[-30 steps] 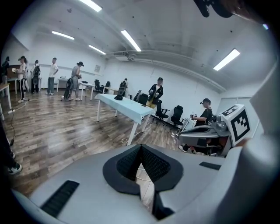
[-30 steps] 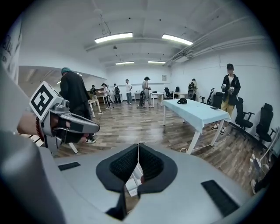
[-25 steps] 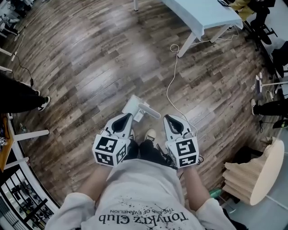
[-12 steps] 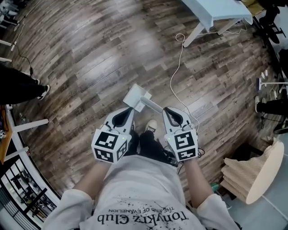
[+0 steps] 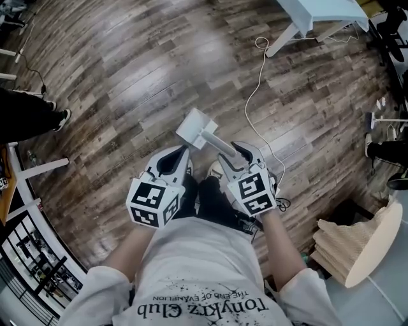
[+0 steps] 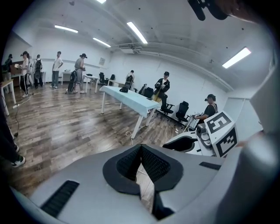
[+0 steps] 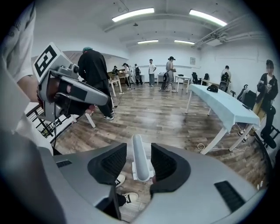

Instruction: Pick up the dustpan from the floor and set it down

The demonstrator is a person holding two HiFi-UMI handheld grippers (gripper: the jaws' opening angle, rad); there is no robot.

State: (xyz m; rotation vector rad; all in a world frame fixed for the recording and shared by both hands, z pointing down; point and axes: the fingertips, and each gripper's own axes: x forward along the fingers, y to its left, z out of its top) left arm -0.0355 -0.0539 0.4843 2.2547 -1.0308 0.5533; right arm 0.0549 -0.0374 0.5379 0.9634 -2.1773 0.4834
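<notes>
A white dustpan (image 5: 193,125) lies on the wooden floor just ahead of my feet, and its long handle (image 5: 220,145) points back toward me. My right gripper (image 5: 240,155) has come down over the end of that handle. In the right gripper view the handle (image 7: 141,168) stands between the jaws, which have just been opening, with a gap on either side, so the right gripper (image 7: 139,148) is open. My left gripper (image 5: 173,163) hovers to the left of the handle with its pads (image 6: 151,164) closed together on nothing.
A white cable (image 5: 252,89) snakes over the floor from a light-blue table (image 5: 312,14) at the top right. A bystander's leg and shoe (image 5: 60,116) are at the left, a white frame leg (image 5: 38,167) below it. A beige round object (image 5: 366,245) stands at the right.
My right gripper has dropped and rolled onto the handle end, and its jaws have gone from shut to open around the handle. The left gripper has sunk slightly.
</notes>
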